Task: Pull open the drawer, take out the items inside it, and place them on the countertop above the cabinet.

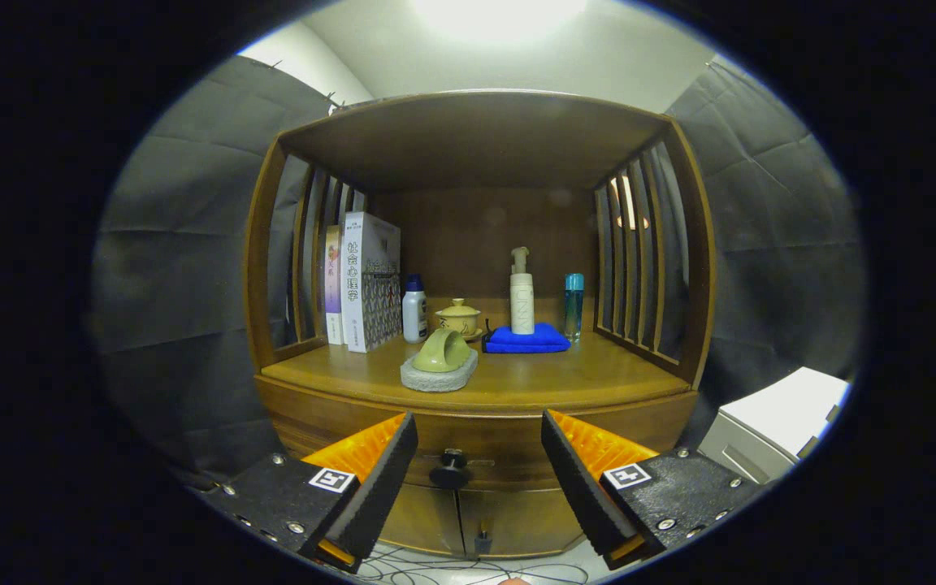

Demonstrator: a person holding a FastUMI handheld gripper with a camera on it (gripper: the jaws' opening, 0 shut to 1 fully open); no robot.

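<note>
Drawer knob (450, 469) between spread fingers of gripper (479, 447), untouched.

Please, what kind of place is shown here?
Probably a staged household corner in a recording booth: a wooden cabinet holding books, a lidded teacup and toiletry bottles stands against draped grey cloth walls. The gripper has its jaws open before the drawer knob.

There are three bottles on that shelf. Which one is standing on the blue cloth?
The tall white pump bottle stands on the folded blue cloth. The small white bottle with a dark cap and the teal bottle stand on bare wood. The open claw is near the drawer knob.
</note>
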